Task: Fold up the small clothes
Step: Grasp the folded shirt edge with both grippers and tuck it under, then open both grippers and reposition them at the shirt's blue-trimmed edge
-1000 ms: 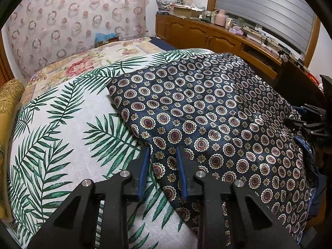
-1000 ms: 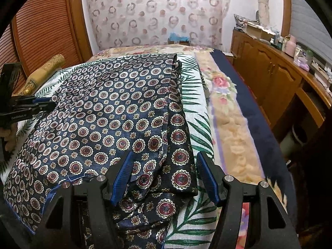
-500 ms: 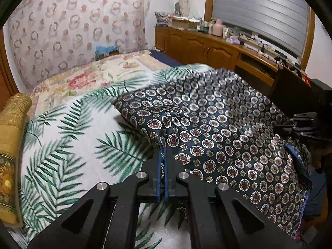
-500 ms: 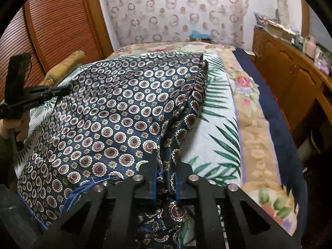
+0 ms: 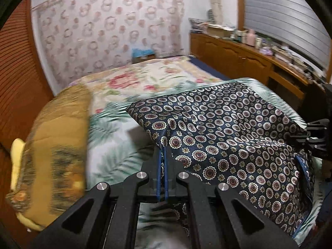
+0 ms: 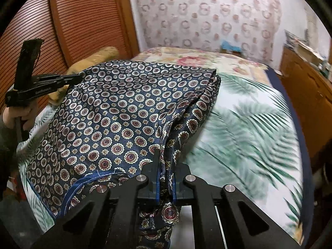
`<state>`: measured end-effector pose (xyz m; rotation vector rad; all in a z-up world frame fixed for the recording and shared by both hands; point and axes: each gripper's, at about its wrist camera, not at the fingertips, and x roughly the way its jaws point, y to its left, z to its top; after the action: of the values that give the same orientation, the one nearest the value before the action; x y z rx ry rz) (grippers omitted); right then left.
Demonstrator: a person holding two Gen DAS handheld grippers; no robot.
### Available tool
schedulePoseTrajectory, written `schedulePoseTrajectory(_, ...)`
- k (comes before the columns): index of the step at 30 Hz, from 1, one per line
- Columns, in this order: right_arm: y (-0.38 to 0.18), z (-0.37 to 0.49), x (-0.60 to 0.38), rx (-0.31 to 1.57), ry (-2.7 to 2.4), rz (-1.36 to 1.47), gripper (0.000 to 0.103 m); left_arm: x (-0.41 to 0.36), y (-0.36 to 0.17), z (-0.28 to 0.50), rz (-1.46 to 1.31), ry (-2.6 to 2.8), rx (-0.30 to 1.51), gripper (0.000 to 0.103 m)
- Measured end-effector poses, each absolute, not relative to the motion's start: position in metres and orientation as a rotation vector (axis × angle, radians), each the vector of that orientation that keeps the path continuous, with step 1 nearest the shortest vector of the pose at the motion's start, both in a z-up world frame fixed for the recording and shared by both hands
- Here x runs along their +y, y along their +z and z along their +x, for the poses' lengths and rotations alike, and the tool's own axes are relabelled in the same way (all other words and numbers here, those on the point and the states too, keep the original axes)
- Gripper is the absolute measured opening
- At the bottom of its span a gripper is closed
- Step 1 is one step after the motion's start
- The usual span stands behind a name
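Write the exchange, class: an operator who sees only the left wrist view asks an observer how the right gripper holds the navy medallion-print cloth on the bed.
Operator: My left gripper is shut on the navy medallion-print cloth. Does the other side grip it too?
Observer: Yes. The right gripper has its fingers shut on a bunched edge of the cloth.
Operator: How does the cloth's right side lie?
Observer: It is doubled into several layers along a fold, with the white palm-leaf bedspread showing beside it.
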<state>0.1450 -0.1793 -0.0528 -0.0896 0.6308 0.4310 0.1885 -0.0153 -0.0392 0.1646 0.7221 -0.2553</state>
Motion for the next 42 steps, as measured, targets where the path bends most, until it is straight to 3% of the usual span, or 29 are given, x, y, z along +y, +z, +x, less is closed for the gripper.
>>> schedulePoseTrajectory(6, -0.053, 0.17, -0.149, 0.635, 0.433, -0.129, 0.008, 0.019, -0.052, 0.192, 0.144, -0.235, 0.753, 0.003)
schedulePoseTrajectory(9, -0.052, 0.165, -0.149, 0.614, 0.414, -0.164, 0.013, 0.023, -0.057, 0.188, 0.125, -0.25, 0.753, 0.003)
schedulePoseTrajectory(12, -0.047, 0.164, -0.147, 0.603, 0.365, -0.173, 0.029, 0.023, -0.06, 0.178, 0.119, -0.25, 0.742, 0.005)
schedulePoseTrajectory(14, -0.043, 0.158, -0.152, 0.585, 0.332, -0.179, 0.054, 0.023, -0.06, 0.17, 0.129, -0.239, 0.733, 0.018)
schedulePoseTrajectory(15, -0.041, 0.154, -0.155, 0.57, 0.318, -0.18, 0.058, 0.023, -0.06, 0.166, 0.129, -0.244, 0.728, 0.022)
schedulePoseTrajectory(17, -0.038, 0.141, -0.155, 0.547, 0.31, -0.177, 0.064, 0.024, -0.059, 0.157, 0.117, -0.259, 0.72, 0.039)
schedulePoseTrajectory(19, -0.036, 0.131, -0.147, 0.547, 0.338, -0.179, 0.065, 0.026, -0.058, 0.146, 0.102, -0.266, 0.711, 0.049)
schedulePoseTrajectory(22, -0.04, 0.126, -0.13, 0.571, 0.412, -0.185, 0.065, 0.028, -0.059, 0.131, 0.076, -0.276, 0.705, 0.074)
schedulePoseTrajectory(23, -0.041, 0.126, -0.126, 0.584, 0.433, -0.181, 0.065, 0.029, -0.06, 0.126, 0.068, -0.279, 0.703, 0.077)
schedulePoseTrajectory(33, -0.063, 0.144, -0.096, 0.688, 0.455, -0.238, 0.065, 0.027, -0.069, 0.088, 0.039, -0.253, 0.71, 0.077)
schedulePoseTrajectory(42, -0.079, 0.095, -0.117, 0.706, 0.401, -0.278, 0.064, 0.032, -0.076, 0.074, 0.03, -0.24, 0.72, 0.077)
